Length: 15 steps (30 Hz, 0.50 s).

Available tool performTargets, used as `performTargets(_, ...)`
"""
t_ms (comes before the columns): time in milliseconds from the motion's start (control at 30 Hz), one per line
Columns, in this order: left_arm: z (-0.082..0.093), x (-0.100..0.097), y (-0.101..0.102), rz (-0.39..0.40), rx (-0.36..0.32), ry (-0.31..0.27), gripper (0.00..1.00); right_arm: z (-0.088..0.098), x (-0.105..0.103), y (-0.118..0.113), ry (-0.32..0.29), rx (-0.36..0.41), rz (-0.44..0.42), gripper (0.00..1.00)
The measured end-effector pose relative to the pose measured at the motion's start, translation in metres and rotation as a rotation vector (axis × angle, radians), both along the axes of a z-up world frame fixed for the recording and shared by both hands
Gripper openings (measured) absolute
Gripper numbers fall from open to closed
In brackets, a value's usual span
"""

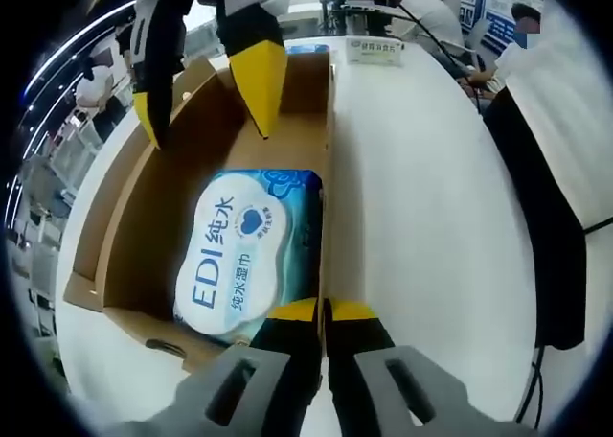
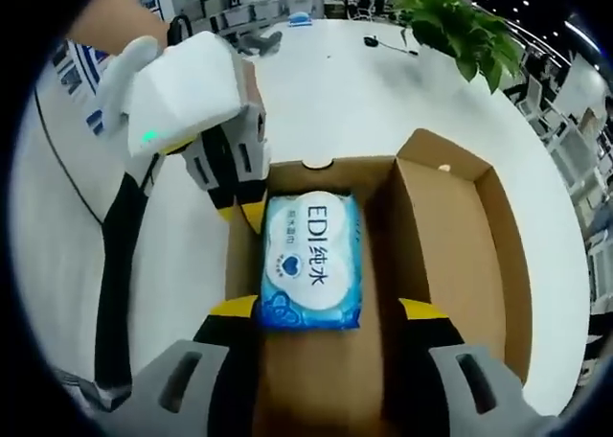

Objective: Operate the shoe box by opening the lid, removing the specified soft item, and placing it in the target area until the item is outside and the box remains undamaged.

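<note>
Right gripper view looks down into an open cardboard shoe box (image 2: 450,236) with its lid (image 2: 498,264) folded out to the right. Inside, on the box floor against the left wall, lies a blue and white pack of wet wipes (image 2: 311,260), label up. Its long axis runs along the length of the box, away from the camera, and the printed "EDI" reads at the far end. The right tongs (image 2: 330,312) are spread wide, one yellow tip at each near corner of the pack, not pinching it. The left tongs (image 2: 251,210) sit at the pack's far left corner by the box wall.

In the left gripper view the left tongs (image 1: 324,310) are pressed together, their yellow tips at the box's side wall just beside the pack (image 1: 247,250); whether they pinch the wall I cannot tell. The right tongs (image 1: 206,106) hang open over the far end of the box (image 1: 129,226).

The box rests on a white counter (image 2: 335,82). Beyond it stand a green potted plant (image 2: 460,25), desks, and a person (image 1: 546,169) at the counter's edge.
</note>
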<state>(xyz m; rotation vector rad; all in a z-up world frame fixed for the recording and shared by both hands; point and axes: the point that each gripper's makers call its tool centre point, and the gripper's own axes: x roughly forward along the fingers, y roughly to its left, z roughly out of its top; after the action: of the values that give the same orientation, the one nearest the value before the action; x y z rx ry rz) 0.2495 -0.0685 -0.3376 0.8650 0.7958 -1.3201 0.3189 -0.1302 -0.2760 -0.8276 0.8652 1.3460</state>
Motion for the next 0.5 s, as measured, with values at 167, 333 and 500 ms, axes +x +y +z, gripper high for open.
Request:
performTargets(167,0.000,0.001,0.000,0.001,-0.001,-0.001,0.01,-0.017,-0.002,0.012,-0.007,0.004,0.014,0.56)
performTargets(333,0.000,0.001,0.000,0.002,-0.001,-0.002,0.01,-0.028,-0.007,0.018,0.004,0.005,0.017,0.56)
performTargets(500,0.000,0.000,0.000,0.004,0.000,-0.001,0.01,-0.039,-0.009,0.019,0.030,-0.007,-0.011,0.56)
